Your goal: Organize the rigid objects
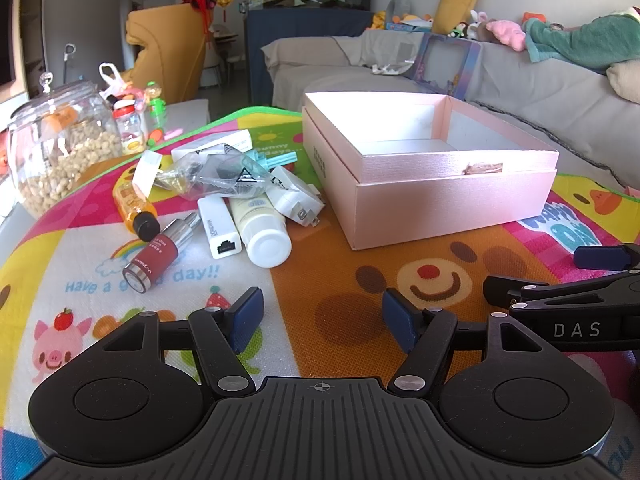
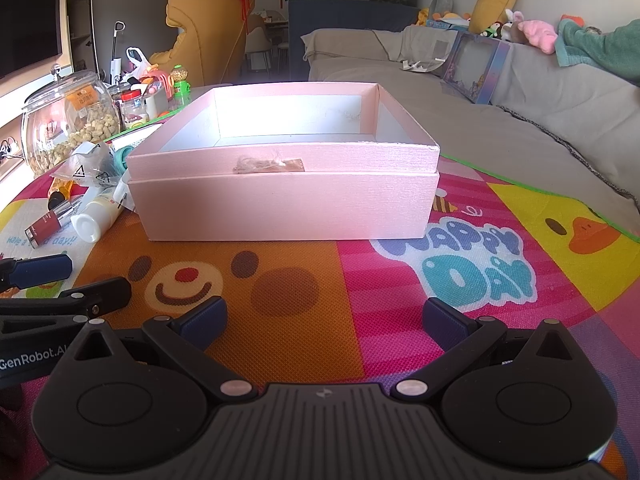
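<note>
An open, empty pink box (image 1: 448,204) stands on the colourful mat, also dead ahead in the right wrist view (image 2: 280,208). Left of it lies a pile: a red bottle (image 1: 154,256), an orange bottle (image 1: 134,208), a white adapter (image 1: 220,226), a cream bottle with white cap (image 1: 262,228), a white plug (image 1: 296,200) and a clear plastic bag (image 1: 224,174). My left gripper (image 1: 322,318) is open and empty, low over the mat in front of the pile. My right gripper (image 2: 324,320) is open and empty in front of the box.
A glass jar of snacks (image 1: 60,148) stands at the mat's left edge, with small toys and a jar (image 1: 132,124) behind it. A grey sofa (image 1: 540,92) runs behind and right of the box. The right gripper's fingers show at the left view's right edge (image 1: 560,296).
</note>
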{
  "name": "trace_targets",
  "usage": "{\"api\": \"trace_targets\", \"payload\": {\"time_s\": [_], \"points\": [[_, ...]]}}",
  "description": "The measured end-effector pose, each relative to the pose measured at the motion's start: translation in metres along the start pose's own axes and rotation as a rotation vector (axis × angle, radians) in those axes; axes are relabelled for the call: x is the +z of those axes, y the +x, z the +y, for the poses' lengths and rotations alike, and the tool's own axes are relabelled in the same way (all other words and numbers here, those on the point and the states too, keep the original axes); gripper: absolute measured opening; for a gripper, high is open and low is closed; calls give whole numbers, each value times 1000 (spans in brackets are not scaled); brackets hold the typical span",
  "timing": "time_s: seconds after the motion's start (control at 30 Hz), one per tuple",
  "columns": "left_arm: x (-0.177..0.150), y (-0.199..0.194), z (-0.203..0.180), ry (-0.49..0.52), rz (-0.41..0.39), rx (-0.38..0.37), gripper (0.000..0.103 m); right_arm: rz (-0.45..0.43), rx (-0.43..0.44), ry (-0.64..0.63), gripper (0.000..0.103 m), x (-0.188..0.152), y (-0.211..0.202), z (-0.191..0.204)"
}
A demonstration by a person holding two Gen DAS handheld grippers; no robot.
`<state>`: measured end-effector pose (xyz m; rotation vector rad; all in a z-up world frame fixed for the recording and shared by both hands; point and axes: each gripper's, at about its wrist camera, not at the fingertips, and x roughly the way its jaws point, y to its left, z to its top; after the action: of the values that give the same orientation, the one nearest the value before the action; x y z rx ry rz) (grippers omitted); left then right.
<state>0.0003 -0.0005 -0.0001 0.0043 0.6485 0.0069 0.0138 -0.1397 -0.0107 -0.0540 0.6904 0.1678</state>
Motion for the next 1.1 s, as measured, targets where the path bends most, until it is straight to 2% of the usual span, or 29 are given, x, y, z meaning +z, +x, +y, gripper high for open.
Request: {"api": "trace_targets", "payload": {"time_s": [0.6, 0.7, 0.73, 0.8, 0.93, 1.0, 1.1], "points": [[0, -4, -4, 19, -4, 14, 71, 9, 12, -1, 103, 3, 2, -3], [0, -4, 6, -29, -12, -32, 62, 66, 50, -23, 103, 12, 5, -8], [1, -7, 13, -55, -16, -68, 54, 82, 58, -16, 103, 15, 5, -10], [6, -14, 28, -89, -25, -101, 53, 85, 50, -38, 103, 15, 5, -7], [25, -23, 63, -44, -88, 13, 52, 95, 50, -39, 103, 17, 5, -7], [35, -12, 83, -38, -28, 41, 48, 95, 50, -45, 103, 16, 6, -6], [42, 8, 97, -29, 45, 36, 42, 100, 48, -54, 103, 17, 7, -5]]}}
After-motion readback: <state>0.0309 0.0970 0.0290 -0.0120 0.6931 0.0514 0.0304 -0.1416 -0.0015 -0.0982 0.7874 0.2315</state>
